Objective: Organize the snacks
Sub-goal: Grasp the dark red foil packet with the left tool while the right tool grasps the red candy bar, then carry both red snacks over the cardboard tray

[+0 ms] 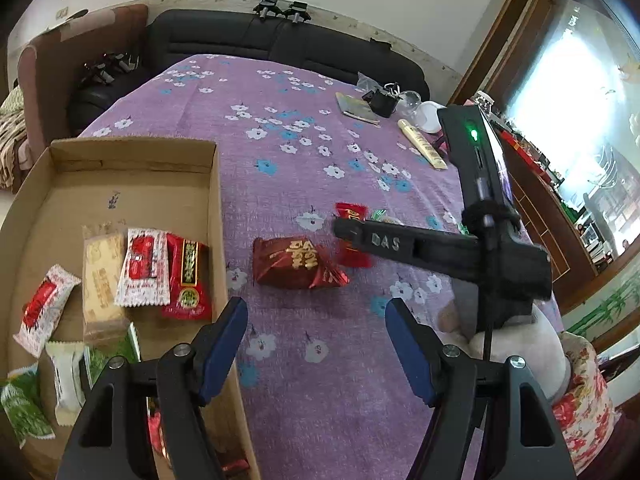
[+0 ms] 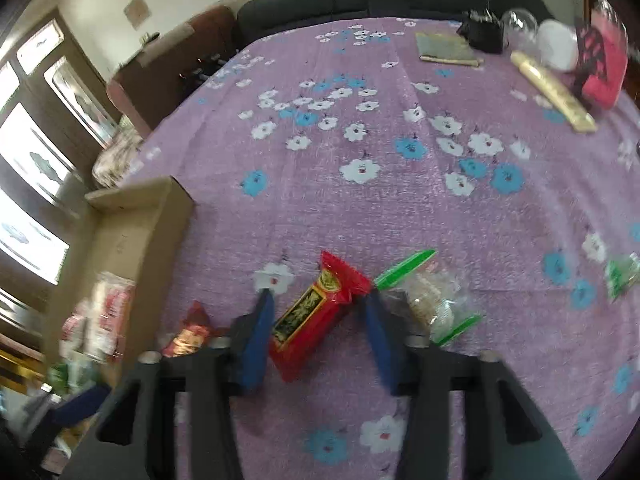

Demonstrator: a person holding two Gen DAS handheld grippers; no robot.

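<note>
A shallow cardboard box stands at the left of the purple flowered tablecloth and holds several wrapped snacks. My left gripper hangs open and empty beside the box's right wall. A dark red foil packet lies just ahead of it. My right gripper points down at a bright red snack packet, with a blue pad against each side of it. In the left wrist view, that gripper reaches in from the right over the same packet. A clear packet with green edges lies right beside it.
Another green packet lies at the right edge. Far right on the table are a booklet, a black object, a white bowl, a yellow tube and a pink bag. A dark sofa runs behind the table.
</note>
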